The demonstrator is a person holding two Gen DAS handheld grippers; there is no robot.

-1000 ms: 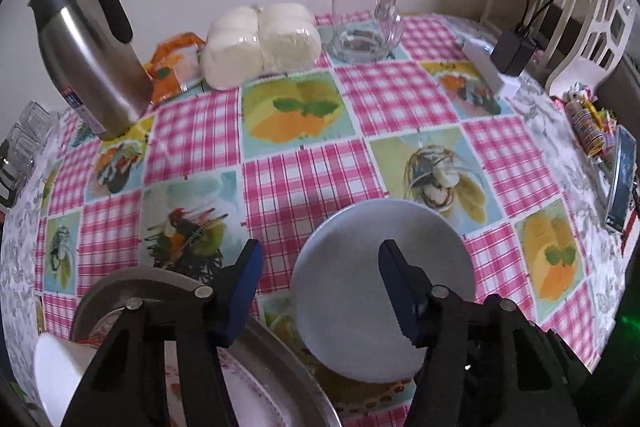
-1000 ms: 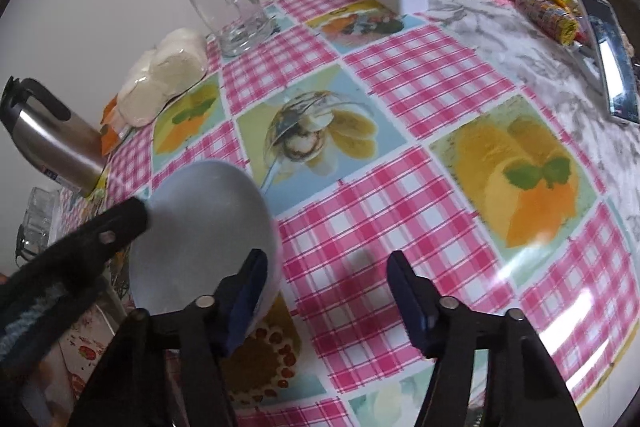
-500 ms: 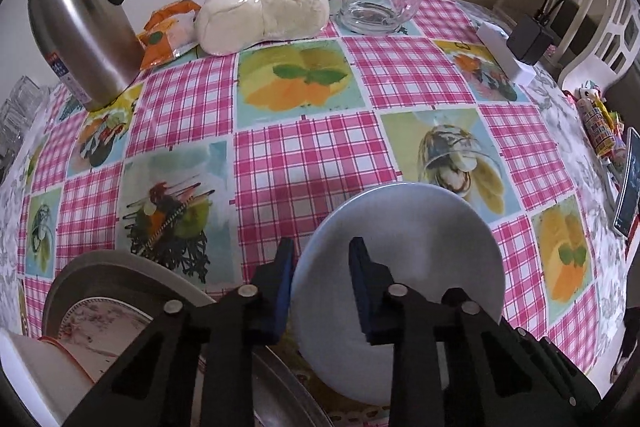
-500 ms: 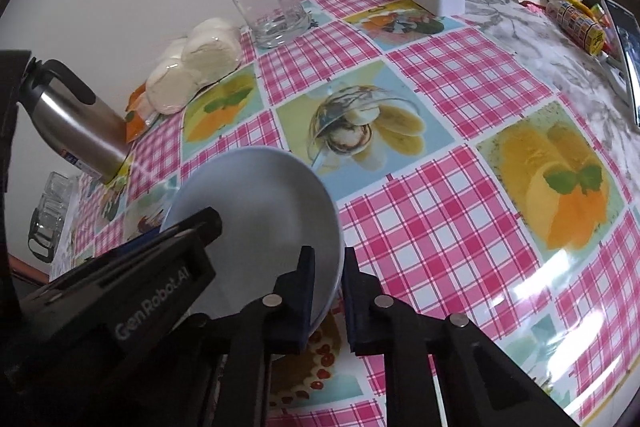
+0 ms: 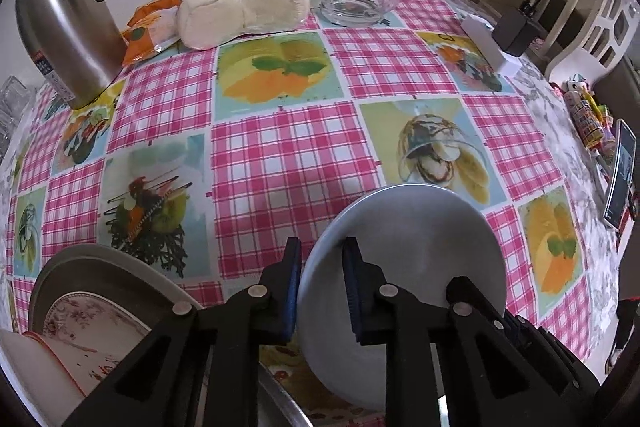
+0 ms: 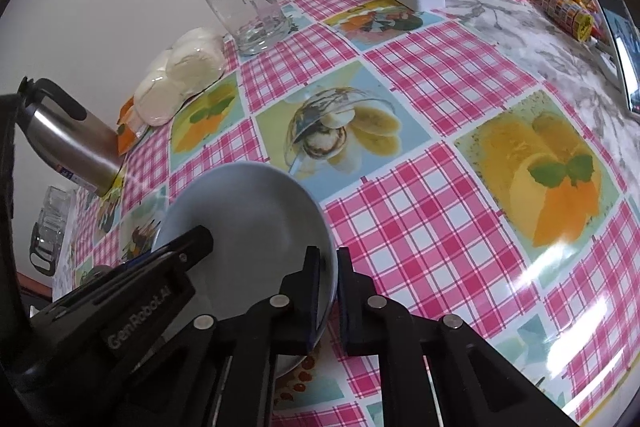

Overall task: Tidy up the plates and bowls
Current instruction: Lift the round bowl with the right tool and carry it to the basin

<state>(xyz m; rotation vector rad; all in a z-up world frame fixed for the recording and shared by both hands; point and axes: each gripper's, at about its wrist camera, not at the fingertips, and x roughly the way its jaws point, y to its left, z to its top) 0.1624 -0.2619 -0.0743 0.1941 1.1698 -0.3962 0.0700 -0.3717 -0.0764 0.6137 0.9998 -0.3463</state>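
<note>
Here, pale blue bowl low over the table, opening tilted up; round, no long axis. Pinched at opposite rims: left gripper closing on the near-left edge, right gripper clamped on the right edge. Checked pink cloth, cream wall behind. Only from the left: metal tray with flowered plate.

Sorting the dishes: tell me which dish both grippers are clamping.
The plain grey-blue plate, pinched at opposite rims; the flowered plate sits untouched in the metal tray.
</note>
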